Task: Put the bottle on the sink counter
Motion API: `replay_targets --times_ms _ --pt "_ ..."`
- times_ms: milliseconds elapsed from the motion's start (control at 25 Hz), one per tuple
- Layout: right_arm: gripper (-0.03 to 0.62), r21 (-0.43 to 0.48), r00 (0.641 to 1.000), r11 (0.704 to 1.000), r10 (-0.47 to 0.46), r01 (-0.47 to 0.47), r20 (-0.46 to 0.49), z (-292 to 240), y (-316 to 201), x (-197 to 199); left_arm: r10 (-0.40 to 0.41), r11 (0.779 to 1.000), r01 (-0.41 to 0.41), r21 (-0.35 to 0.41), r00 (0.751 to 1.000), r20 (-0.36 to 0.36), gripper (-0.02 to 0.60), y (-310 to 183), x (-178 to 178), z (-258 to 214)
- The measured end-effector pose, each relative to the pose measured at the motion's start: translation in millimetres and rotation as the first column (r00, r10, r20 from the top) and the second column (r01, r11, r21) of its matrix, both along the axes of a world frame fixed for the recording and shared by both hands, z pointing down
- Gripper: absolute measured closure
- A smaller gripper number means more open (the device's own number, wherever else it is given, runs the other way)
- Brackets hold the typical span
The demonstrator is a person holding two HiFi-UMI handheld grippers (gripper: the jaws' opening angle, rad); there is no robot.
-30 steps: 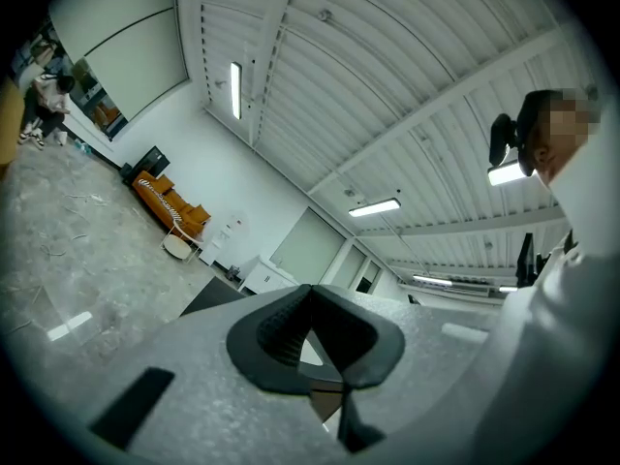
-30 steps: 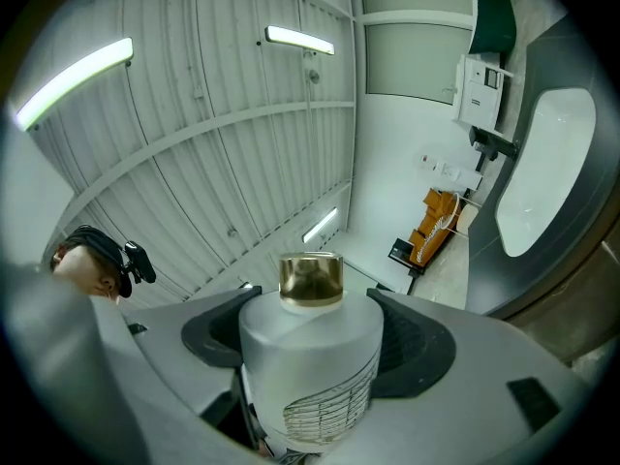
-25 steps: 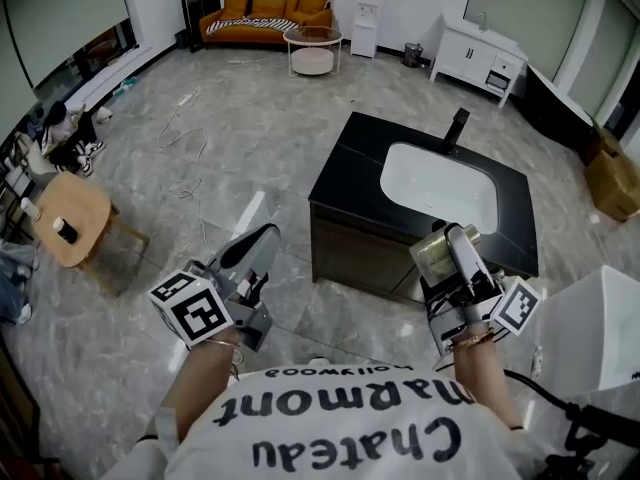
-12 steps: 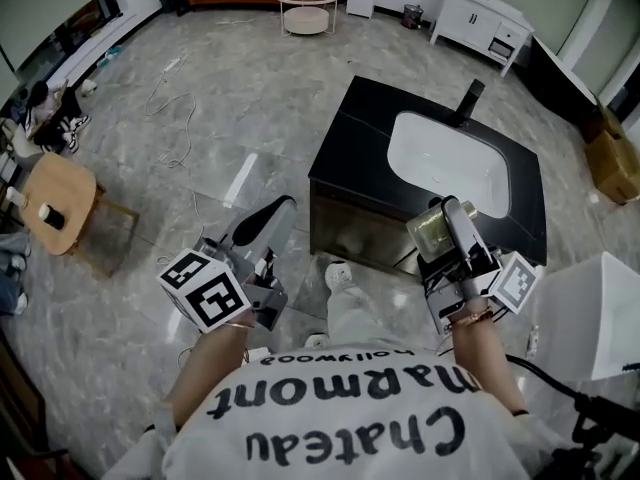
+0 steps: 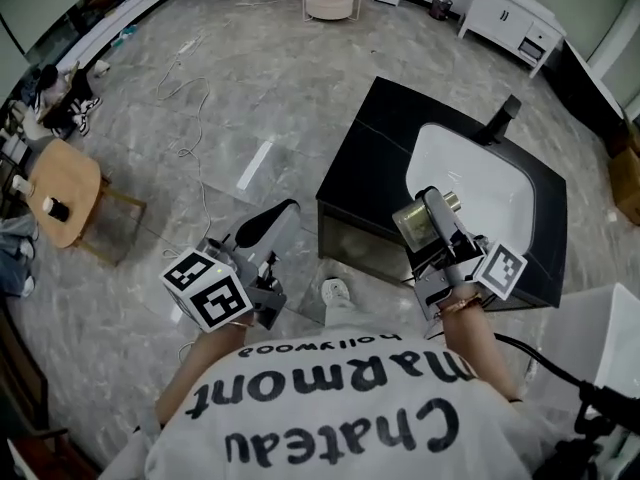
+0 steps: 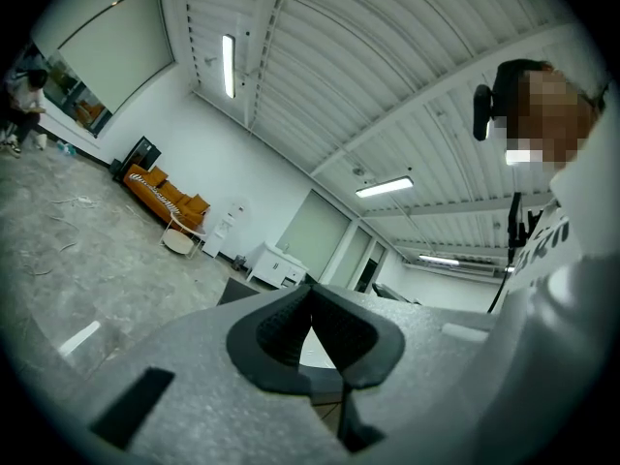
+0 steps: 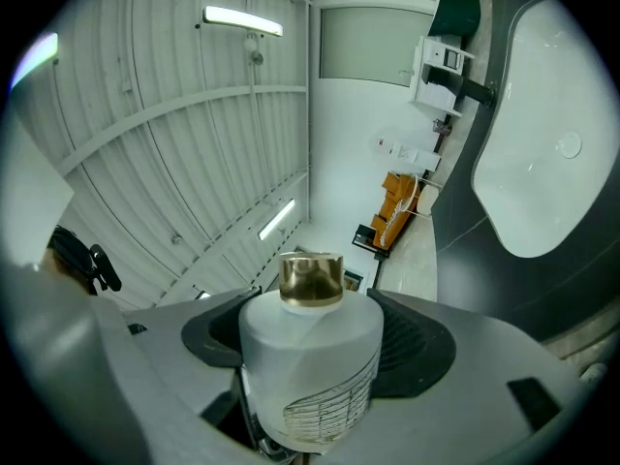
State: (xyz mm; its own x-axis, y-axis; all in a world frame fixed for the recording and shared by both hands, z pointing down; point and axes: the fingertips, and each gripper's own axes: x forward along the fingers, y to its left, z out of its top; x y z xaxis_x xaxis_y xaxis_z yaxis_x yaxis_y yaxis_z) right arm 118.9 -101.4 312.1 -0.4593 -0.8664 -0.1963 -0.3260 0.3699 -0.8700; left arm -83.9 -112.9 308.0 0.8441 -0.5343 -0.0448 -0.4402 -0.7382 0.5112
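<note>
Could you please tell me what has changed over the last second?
The person stepped closer to the sink counter, carrying the bottle in the right gripper forward to its near edge, beside the basin. The grip on the bottle stayed the same; the left gripper stayed shut and empty.

Left gripper (image 5: 268, 220) is held out front, jaws closed on nothing; right gripper (image 5: 432, 213) is clamped around the bottle (image 7: 308, 361).

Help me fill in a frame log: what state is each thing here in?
left gripper, shut, holding nothing.
right gripper, shut on the bottle.
bottle, gold cap on, held in the air, not yet on the counter.
sink counter, black top bare.
basin, nothing in it.
</note>
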Motion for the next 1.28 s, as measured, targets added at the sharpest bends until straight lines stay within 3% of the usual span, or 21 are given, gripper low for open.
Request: replay_targets --times_ms 400,680,920,1080,1280 --pt "0.250 -0.082 0.989 0.989 -0.127 0.120 -0.079 45.1 -134.7 17.6 -0.082 0.990 0.085 -0.112 0.996 0.032 0.566 -102.9 31.4 46.4" --pt "0.250 -0.112 0.926 0.973 -0.226 0.201 -0.302 85.3 -214.6 22.8 -0.160 0.973 0.170 -0.155 0.984 0.073 0.566 -140.8 31.6 76.0" --pt "0.250 -0.251 0.894 0.957 -0.235 0.145 -0.382 134.7 -246.6 35.1 -0.211 0.942 0.237 -0.236 0.969 0.133 0.566 -155.4 32.3 98.1" --pt "0.250 -0.270 0.823 0.951 -0.272 0.151 -0.499 149.5 -261.2 21.9 -0.224 0.932 0.253 -0.259 0.965 0.139 0.566 -170.0 24.1 92.0" --pt "0.250 -0.264 0.679 0.952 -0.298 0.157 -0.671 172.0 -257.6 10.6 -0.220 0.934 0.253 -0.253 0.963 0.153 0.566 -171.0 20.0 99.7"
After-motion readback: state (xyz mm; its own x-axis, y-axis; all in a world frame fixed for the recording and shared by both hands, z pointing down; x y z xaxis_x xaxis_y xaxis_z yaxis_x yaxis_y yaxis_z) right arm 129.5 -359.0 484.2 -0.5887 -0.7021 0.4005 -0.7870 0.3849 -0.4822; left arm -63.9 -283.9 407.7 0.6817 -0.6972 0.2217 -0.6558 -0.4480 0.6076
